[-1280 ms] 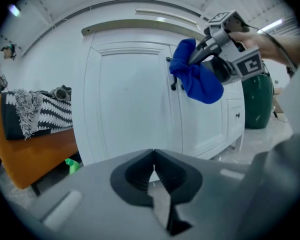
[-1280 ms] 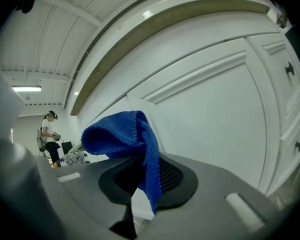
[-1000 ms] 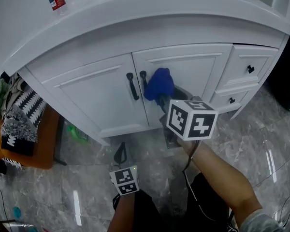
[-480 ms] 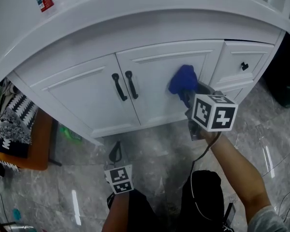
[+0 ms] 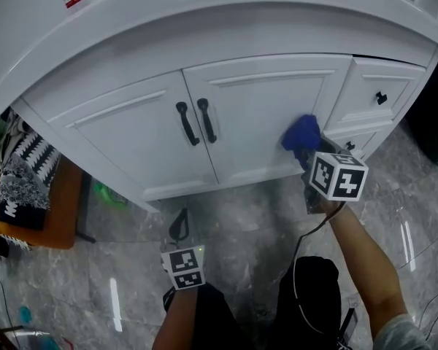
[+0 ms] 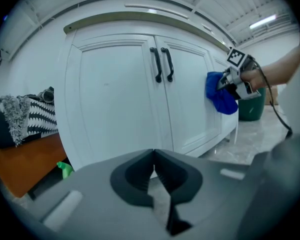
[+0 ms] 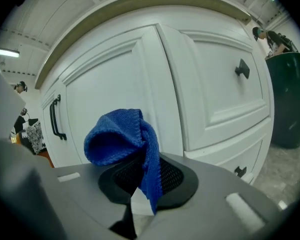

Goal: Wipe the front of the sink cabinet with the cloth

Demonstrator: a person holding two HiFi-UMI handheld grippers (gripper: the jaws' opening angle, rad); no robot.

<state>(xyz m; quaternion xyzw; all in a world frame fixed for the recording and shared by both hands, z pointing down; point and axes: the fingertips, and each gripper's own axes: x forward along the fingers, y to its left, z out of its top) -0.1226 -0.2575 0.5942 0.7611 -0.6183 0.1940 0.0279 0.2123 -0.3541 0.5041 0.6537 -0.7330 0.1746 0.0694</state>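
At the right edge of the right-hand door, about 3 o'clock from the handles, the blue cloth [image 5: 301,133] sits against the sink cabinet [image 5: 263,108] front, just beside the upright that divides door from drawers. The right tongs [image 7: 140,181] are clenched on the cloth, with a bunched fold standing up above the jaws and one tail hanging down between them. The left tongs [image 6: 154,170] are clenched with nothing between them, held low at 6 o'clock over the grey floor [image 5: 241,217], well apart from the cabinet and not working. Step in hand looks like mid-wipe on the door panel, right side. Contact looks likely from the left gripper view, but I can't confirm pressure. Next move probably needs the cloth kept flat to the face while sweeping either back toward 9 o'clock across the doors or on to 3 o'clock over the drawer fronts, steering round handles and knobs so the cloth doesn't snag. Counts: one cloth; two sets of tongs; two doors; two black bar handles [image 5: 183,122] side by side at the door seam; two drawers at 3 o'clock, each with one small dark knob [image 5: 380,97].
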